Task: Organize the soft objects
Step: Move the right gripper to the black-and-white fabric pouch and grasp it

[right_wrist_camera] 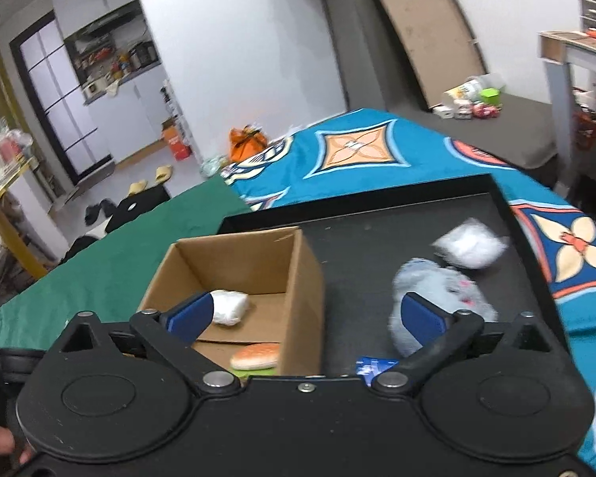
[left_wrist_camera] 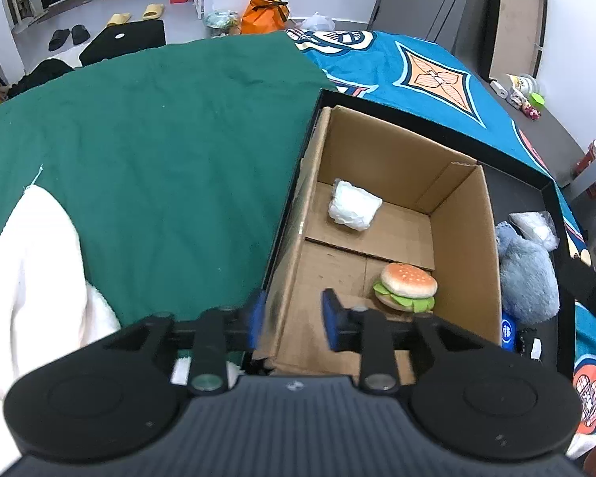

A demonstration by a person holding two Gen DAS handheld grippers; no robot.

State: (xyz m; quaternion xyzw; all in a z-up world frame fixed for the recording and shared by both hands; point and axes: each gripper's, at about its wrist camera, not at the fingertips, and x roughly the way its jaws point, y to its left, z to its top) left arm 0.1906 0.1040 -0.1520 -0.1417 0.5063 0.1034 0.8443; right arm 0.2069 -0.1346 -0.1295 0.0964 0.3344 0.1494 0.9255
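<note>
Sorting soft items into the cardboard box: that's the step in hand, partway done by the look of it. Bed with green sheet and blue patterned blanket fills most of both views. Black tray sits on it, right-centre of the right wrist view, carrying the box at its left side.

Box open-topped, centre of the left wrist view. Inside: white wrapped bundle toward the far wall, burger plush near the right wall, closer to camera. Both apart, not touching.

Still outside on the tray, right of the box: grey plush toy, then a second white wrapped bundle just beyond it, blurred. Small blue item at the tray's near edge, can't identify.

Right tool has its jaws spread wide, nothing between the pads; it hovers over the box's right wall, right finger overlapping the grey plush in the picture. Contact can't be told. Left tool partly open, jaws straddling the box's near-left wall, not visibly pinching it; likely steadying or just parked.

Next move, my read: right tool shifts toward lower right, centres on the grey plush, closes gently on its body, lifts clear of the box wall, drops it in the free space. Bundle after that.
</note>
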